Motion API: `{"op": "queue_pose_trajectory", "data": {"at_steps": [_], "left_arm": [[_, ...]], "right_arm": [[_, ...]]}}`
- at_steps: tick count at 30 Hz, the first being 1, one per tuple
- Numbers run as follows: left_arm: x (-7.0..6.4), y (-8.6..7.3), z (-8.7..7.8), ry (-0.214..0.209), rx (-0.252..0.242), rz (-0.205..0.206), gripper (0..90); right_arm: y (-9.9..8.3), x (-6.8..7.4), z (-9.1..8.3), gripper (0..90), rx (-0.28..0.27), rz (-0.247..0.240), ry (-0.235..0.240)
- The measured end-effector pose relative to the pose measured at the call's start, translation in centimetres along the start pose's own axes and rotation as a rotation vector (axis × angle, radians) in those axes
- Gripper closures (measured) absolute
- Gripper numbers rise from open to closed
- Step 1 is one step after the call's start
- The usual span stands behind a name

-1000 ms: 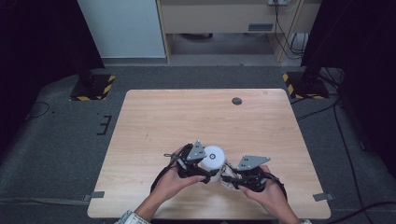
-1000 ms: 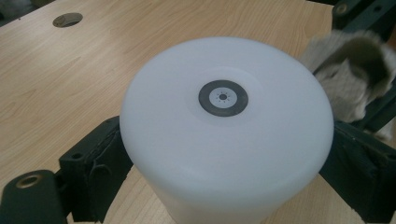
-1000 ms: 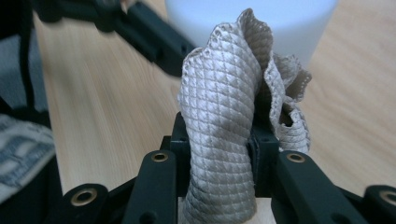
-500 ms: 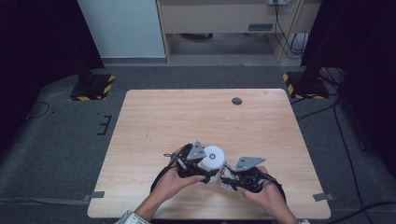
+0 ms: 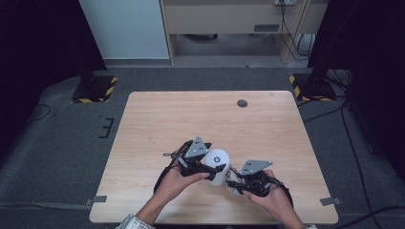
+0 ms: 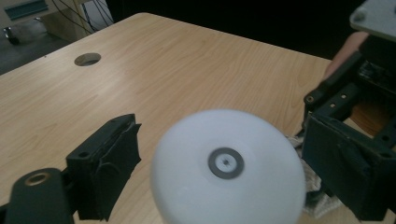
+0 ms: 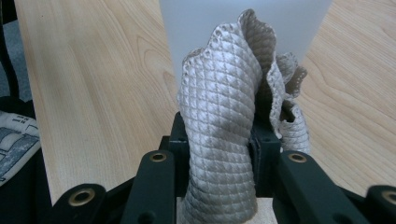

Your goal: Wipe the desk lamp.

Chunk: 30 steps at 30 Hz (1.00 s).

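Note:
A white cup (image 5: 218, 164) lies tilted with its round base, marked by a grey ring, toward the left gripper's camera (image 6: 229, 186). My left gripper (image 5: 213, 171) is shut on it, a black jaw on each side (image 6: 105, 168). My right gripper (image 5: 234, 183) is shut on a beige quilted cloth (image 7: 224, 130), bunched upright between its jaws. The cloth presses against the cup's white wall (image 7: 196, 28). A bit of cloth (image 6: 320, 203) also peeks out under the cup beside the right gripper (image 6: 355, 116).
Both hands work near the front edge of a wooden table (image 5: 191, 119). A round cable hole (image 5: 242, 103) sits at the table's far side. Dark floor, striped stand feet and cabinets surround it.
The right gripper with the cloth has shifted slightly left, closer to the cup. The left gripper and the cup have stayed where they were.

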<state>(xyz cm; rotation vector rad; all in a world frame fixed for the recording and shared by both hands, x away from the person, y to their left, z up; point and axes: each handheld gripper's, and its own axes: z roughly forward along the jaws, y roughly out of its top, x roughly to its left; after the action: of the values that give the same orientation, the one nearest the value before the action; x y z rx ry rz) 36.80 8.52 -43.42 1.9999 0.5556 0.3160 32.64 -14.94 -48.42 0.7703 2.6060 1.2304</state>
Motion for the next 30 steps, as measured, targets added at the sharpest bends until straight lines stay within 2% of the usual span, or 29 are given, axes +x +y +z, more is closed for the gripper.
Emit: {"op": "queue_pose_trajectory", "data": {"at_steps": [2,5,8,12,17,22,26,30], "left_arm": [[0.5,0.0,0.1,0.002,0.015,-0.001,13.4],[1.0,-0.6,0.2,-0.002,0.027,-0.026,16.4],[1.2,-0.8,0.2,-0.015,0.017,-0.051,17.1],[1.1,-0.9,0.2,-0.048,0.009,-0.057,23.9],[1.1,-0.9,0.3,-0.06,0.005,-0.061,26.5],[1.2,-0.9,0.2,-0.055,0.003,-0.067,27.3],[1.2,-1.0,0.2,-0.056,0.003,-0.069,27.5],[1.2,-1.0,0.2,-0.053,0.0,-0.07,27.5]], "right_arm": [[0.0,0.0,0.0,68.8,-0.001,0.002,-0.002],[0.0,0.0,0.0,68.9,-0.001,-0.001,0.001],[0.0,-0.1,0.0,68.9,-0.003,0.001,0.002],[0.1,0.0,-0.1,69.0,-0.012,-0.002,0.005],[0.4,0.2,-0.5,69.1,-0.052,-0.008,0.009],[0.9,0.4,-1.1,69.3,-0.111,-0.006,0.035],[0.8,0.7,-0.6,69.4,-0.097,-0.014,0.062],[0.5,1.1,0.7,69.5,-0.026,-0.036,0.067]]}}
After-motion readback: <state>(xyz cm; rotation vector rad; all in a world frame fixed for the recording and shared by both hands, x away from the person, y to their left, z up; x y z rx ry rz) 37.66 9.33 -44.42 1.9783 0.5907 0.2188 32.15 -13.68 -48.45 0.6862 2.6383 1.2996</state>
